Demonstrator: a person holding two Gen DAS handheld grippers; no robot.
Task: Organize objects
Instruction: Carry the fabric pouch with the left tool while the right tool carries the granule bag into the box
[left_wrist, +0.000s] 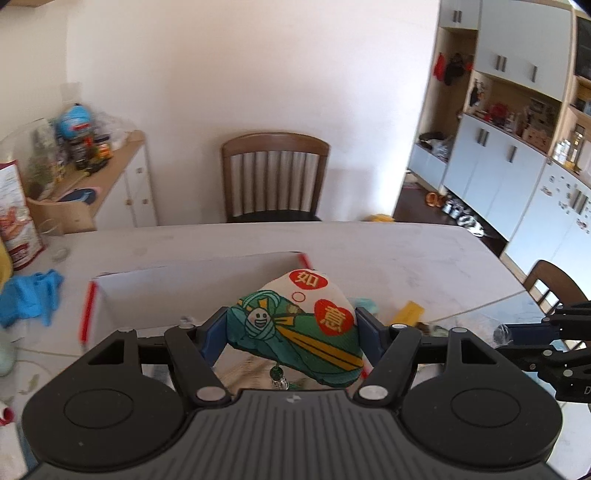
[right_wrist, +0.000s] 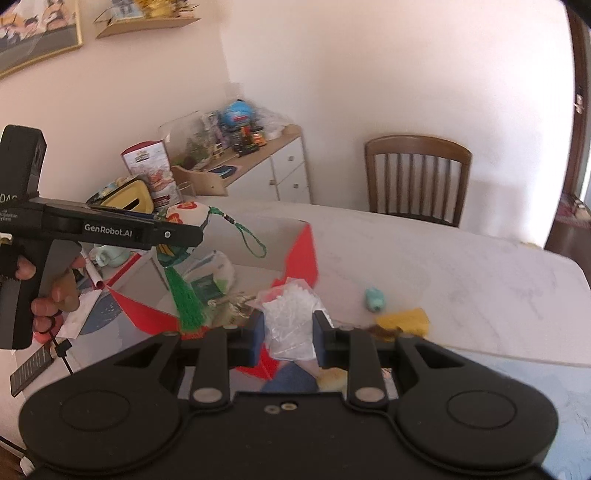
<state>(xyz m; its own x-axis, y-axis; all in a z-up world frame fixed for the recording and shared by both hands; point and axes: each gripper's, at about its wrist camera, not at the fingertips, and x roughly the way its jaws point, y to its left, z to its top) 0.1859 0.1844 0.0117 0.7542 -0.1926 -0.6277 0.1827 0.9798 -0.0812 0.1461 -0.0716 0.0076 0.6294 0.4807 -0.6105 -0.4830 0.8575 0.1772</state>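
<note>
Where the pouch (left_wrist: 295, 325) fills the jaws, box (left_wrist: 192, 291) interior hidden.

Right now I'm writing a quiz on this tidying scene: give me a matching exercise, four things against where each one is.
Things:
1. embroidered pouch
2. clear plastic bag
3. blue cloth
4. wooden chair

Places:
A. behind the table's far edge
B. lying on the table, at left
C. between the left gripper fingers
D. between the right gripper fingers

Pairs: 1-C, 2-D, 3-B, 4-A
</note>
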